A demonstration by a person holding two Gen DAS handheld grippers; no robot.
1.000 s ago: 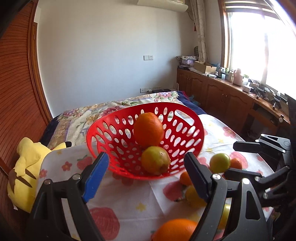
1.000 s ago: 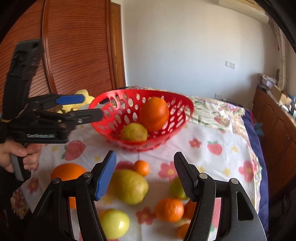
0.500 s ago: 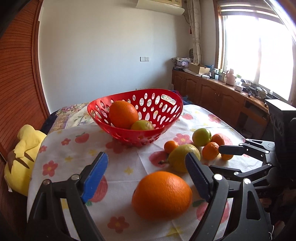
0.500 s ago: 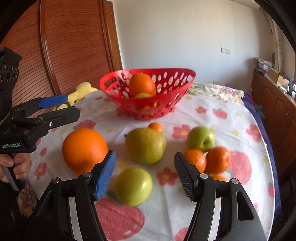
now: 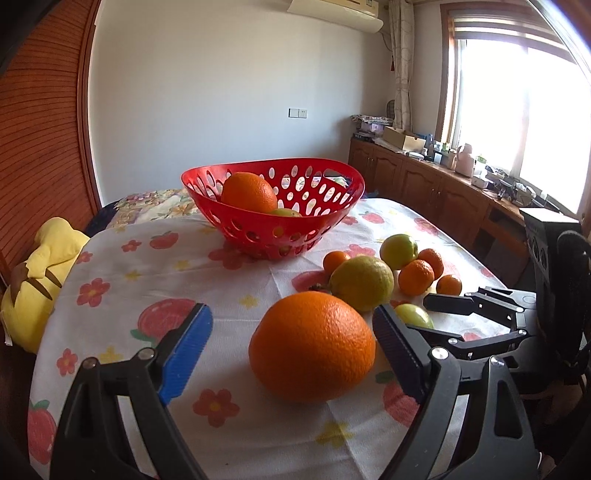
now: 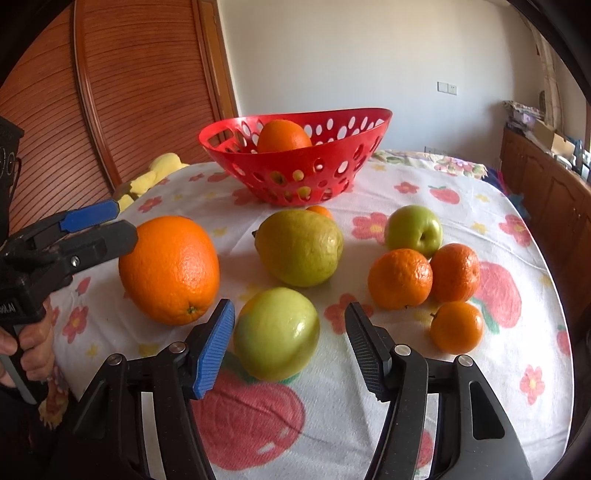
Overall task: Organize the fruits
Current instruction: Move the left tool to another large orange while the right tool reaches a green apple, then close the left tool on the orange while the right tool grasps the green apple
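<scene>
Nearby, left gripper (image 5: 291, 343) gapes around big orange (image 5: 312, 345); right gripper (image 6: 290, 341) open around green apple (image 6: 276, 334).

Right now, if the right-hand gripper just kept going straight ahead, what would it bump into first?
Most likely the green apple: it sits between the open fingers of the right gripper, touching neither. How far in is hard to judge.

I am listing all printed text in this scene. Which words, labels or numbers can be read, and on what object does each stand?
"OLAI": the end of a cut-off white word on the left gripper body, at the right wrist view's left edge.
Air conditioner: small marks, too blurred to read.
Nothing else bears readable text.
</scene>
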